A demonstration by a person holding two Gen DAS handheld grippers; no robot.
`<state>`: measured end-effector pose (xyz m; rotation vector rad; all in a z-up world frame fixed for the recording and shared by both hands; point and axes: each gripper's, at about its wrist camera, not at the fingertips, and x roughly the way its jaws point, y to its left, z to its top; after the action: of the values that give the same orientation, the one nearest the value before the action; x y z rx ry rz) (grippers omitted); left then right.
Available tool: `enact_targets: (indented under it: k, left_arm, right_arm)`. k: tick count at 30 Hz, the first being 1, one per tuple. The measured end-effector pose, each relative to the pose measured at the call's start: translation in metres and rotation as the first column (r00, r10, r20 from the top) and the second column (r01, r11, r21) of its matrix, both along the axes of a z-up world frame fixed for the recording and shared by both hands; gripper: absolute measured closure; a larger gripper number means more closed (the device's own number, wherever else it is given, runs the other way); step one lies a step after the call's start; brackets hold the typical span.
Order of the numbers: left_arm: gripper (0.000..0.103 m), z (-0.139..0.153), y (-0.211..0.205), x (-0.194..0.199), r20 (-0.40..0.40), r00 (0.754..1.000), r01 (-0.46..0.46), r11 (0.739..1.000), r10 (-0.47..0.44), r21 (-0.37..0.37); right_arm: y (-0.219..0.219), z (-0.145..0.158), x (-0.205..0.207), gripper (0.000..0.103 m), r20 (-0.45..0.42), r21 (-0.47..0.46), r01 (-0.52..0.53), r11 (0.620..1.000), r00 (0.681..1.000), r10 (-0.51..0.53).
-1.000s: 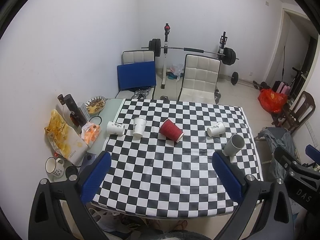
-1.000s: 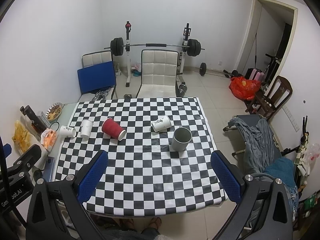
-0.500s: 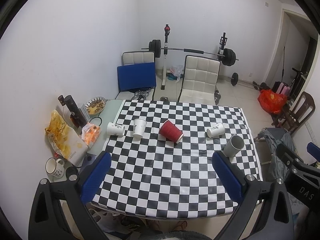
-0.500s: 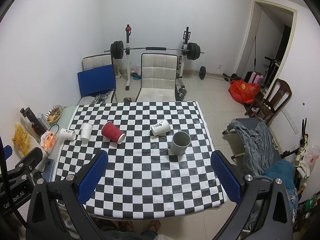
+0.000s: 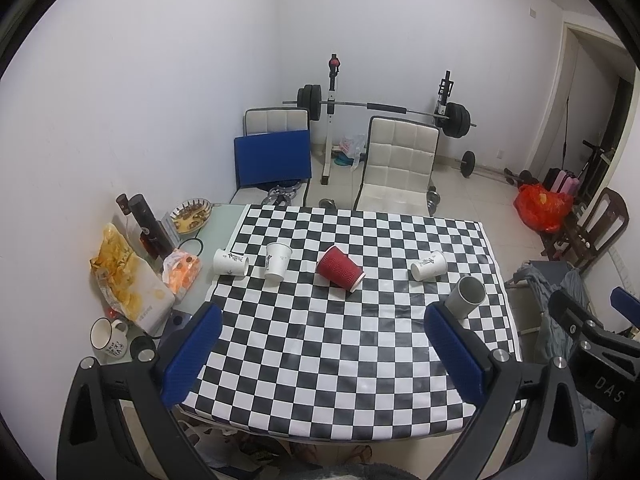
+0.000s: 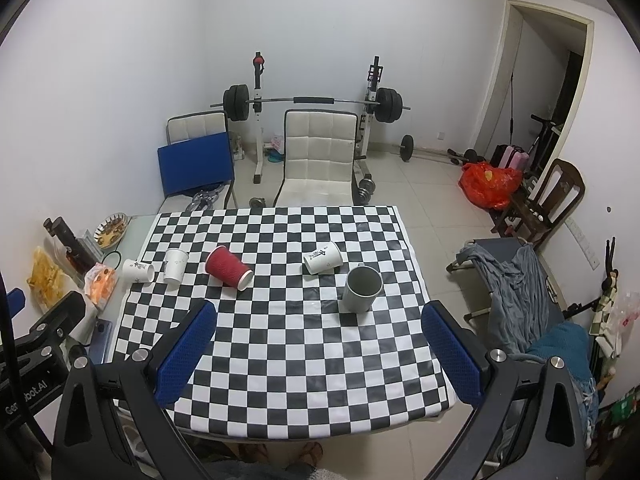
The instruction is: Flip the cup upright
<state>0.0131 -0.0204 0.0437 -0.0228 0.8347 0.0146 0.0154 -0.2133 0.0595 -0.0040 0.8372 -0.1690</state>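
Observation:
A checkered table (image 5: pixel 340 360) (image 6: pixel 296 344) holds several cups. A red ribbed paper cup (image 5: pixel 339 268) (image 6: pixel 228 267) lies on its side in the middle. White paper cups lie on their sides at the left (image 5: pixel 229 261) (image 6: pixel 137 271) and right (image 5: pixel 428 265) (image 6: pixel 322 257). Another white paper cup (image 5: pixel 277 261) (image 6: pixel 175 265) stands upside down. A grey mug (image 5: pixel 466 296) (image 6: pixel 361 289) stands upright at the right. My left gripper (image 5: pixel 320 356) and right gripper (image 6: pixel 318 354) are open and empty, high above the table's near edge.
Snack bags (image 5: pixel 128 280), a dark bottle (image 5: pixel 150 228), a bowl of food (image 5: pixel 191 214) and a white mug (image 5: pixel 108 338) crowd the table's left strip. White chairs (image 6: pixel 318 160) and a barbell rack stand behind. A wooden chair (image 6: pixel 548 200) and draped clothes (image 6: pixel 516 280) are at the right.
Both grippers have drawn back and up slightly, so the table looks a little smaller. Nothing on the table has moved.

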Motion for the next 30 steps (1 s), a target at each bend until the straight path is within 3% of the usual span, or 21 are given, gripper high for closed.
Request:
enact_targets:
  k: [30]
  left_arm:
    - [0.0,-0.012,-0.001,-0.002,-0.005,1.0,-0.019,1.0,0.019,-0.002]
  right_arm:
    - [-0.006,-0.011,0.002,0.0,-0.013,0.009,-0.015,1.0,1.0,0.015]
